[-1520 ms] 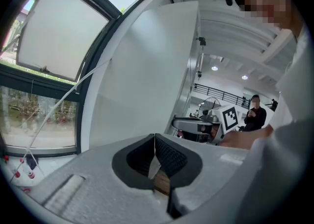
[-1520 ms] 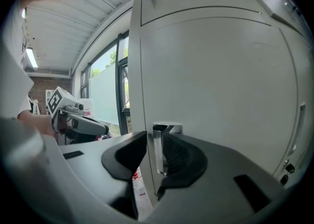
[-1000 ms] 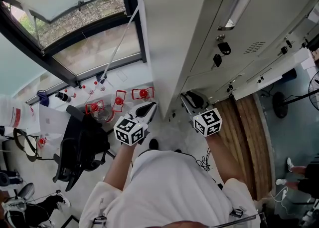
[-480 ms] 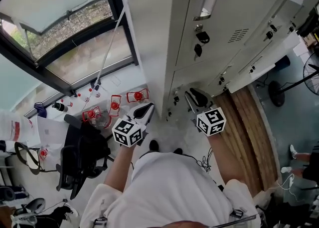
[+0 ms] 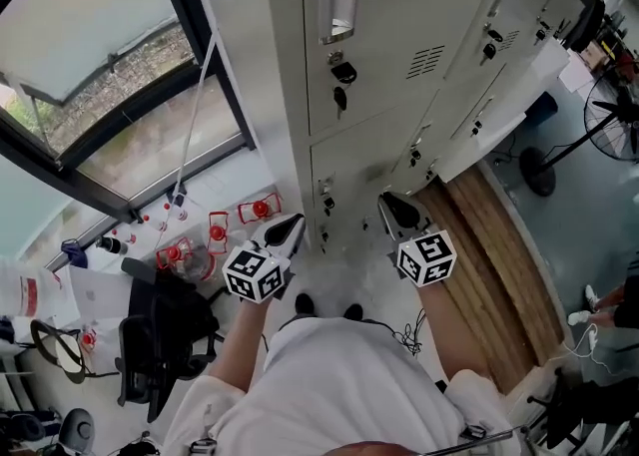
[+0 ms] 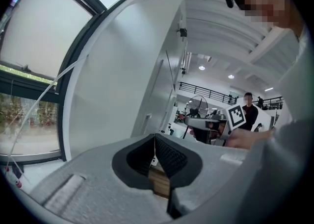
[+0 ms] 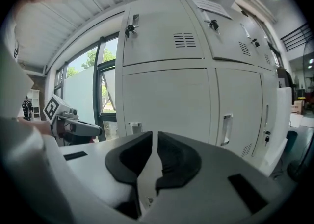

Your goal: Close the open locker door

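White door (image 5: pixel 507 117) ajar at right, untouched. Left gripper (image 5: pixel 290 226) clamped, empty. Right gripper (image 5: pixel 392 205) just closing, slit left, empty. Likely for pushing.

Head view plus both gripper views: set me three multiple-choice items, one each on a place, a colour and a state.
1. Where is the open locker door? A. on the person's left B. on the person's right C. straight ahead of the person
2. What colour are the lockers? A. off-white B. blue C. red
3. How do the left gripper jaws stand? A. wide apart B. gripping something C. together, empty

Answers: B, the door juts out at the head view's right side; A, every locker front is off-white; C, the left gripper view shows the pads meeting with nothing between.
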